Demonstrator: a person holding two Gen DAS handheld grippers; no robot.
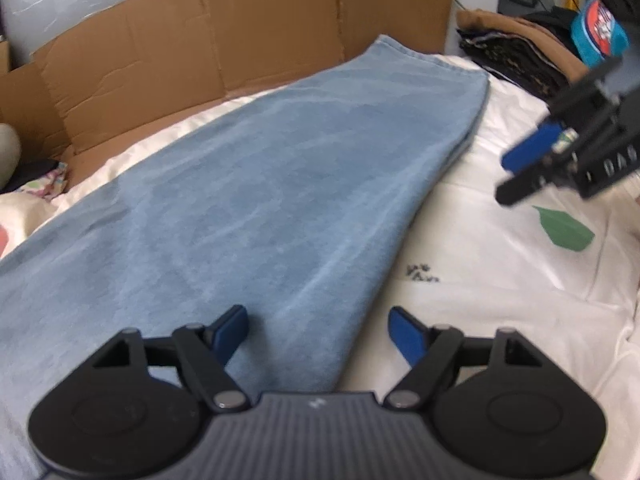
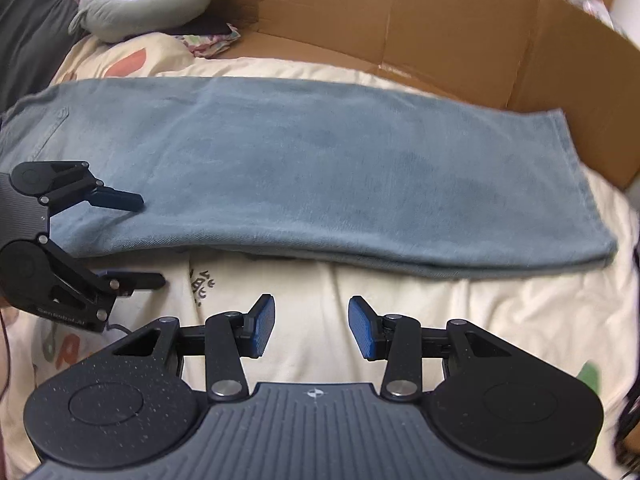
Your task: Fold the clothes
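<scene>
While the folded jeans (image 2: 304, 176) lie flat on the bed (image 2: 400, 312), your left tongs (image 1: 318, 330) straddle their edge, spread wide; your right tongs (image 2: 311, 326) hang spread, pinching nothing.

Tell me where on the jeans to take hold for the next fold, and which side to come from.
Probably the hem end of the jeans, at the near corner. They lie flat, legs stacked, so only the edges offer a lip to pinch. Bring the right tool, open over bare sheet, in low from the near side. The left tool, open, straddles the near edge further along.
</scene>
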